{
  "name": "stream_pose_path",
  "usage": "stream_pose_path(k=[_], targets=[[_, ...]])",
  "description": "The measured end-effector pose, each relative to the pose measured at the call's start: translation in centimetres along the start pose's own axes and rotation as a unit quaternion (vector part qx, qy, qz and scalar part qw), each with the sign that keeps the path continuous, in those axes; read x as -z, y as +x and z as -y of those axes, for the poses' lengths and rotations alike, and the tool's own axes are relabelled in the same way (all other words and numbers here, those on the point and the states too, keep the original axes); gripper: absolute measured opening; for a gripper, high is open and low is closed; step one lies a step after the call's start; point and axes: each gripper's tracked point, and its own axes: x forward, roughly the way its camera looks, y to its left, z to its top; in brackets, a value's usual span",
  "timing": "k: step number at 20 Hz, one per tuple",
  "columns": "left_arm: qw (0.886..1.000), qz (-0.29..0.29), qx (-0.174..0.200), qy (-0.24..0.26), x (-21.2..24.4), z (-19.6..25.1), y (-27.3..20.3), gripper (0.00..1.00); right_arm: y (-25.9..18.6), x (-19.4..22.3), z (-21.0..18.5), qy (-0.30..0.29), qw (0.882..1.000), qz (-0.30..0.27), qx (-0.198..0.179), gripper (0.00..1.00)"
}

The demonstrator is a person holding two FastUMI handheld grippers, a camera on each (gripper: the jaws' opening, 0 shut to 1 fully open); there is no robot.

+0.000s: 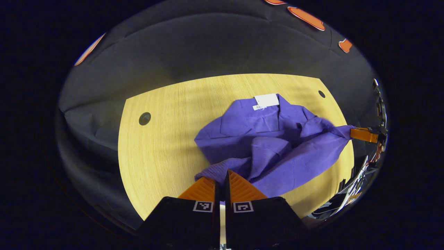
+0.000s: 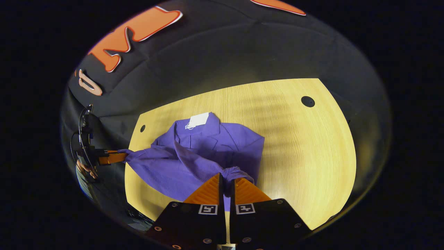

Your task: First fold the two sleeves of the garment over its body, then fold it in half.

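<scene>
Purple knit sweater [image 1: 277,146] sprawls across the wooden table [image 1: 156,146], soft, light, sure to sag. Your left gripper [image 1: 220,180] is clenched on a cuff, your right gripper [image 2: 227,184] pinching the other. Hold by those ribbed ends; they bunch easily.

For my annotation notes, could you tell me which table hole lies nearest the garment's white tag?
The small dark hole beside the purple garment's collar side; the larger-looking hole sits across bare wood.

- A light wooden table [image 1: 163,139] with small round holes near its corners.
- A rumpled purple garment [image 1: 274,146] lies on it, white tag [image 1: 266,100] at the collar.
</scene>
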Motion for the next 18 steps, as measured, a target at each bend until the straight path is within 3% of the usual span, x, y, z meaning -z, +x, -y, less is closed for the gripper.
stream_pose_path(k=[7,13,14,15,18], targets=[[0.998,0.035,-0.005,-0.049,-4.2,0.4,2.8,0.07,3.5,-2.9,1.2,0.028,0.999,-0.013,-0.026,0.05],[0.994,0.086,-0.041,-0.051,-8.1,-0.4,5.3,0.07,6.1,-7.2,1.2,0.085,0.995,0.018,-0.043,0.05],[0.992,0.101,-0.051,-0.052,-8.6,-0.7,5.6,0.10,6.4,-8.1,1.2,0.099,0.994,0.027,-0.045,0.15],[0.990,0.115,-0.060,-0.058,-9.4,-0.9,5.7,0.11,6.7,-8.9,1.3,0.115,0.992,0.037,-0.045,0.07],[0.985,0.150,-0.063,-0.066,-11.1,-1.2,5.8,0.15,7.4,-10.9,1.4,0.134,0.988,0.064,-0.046,0.15]])
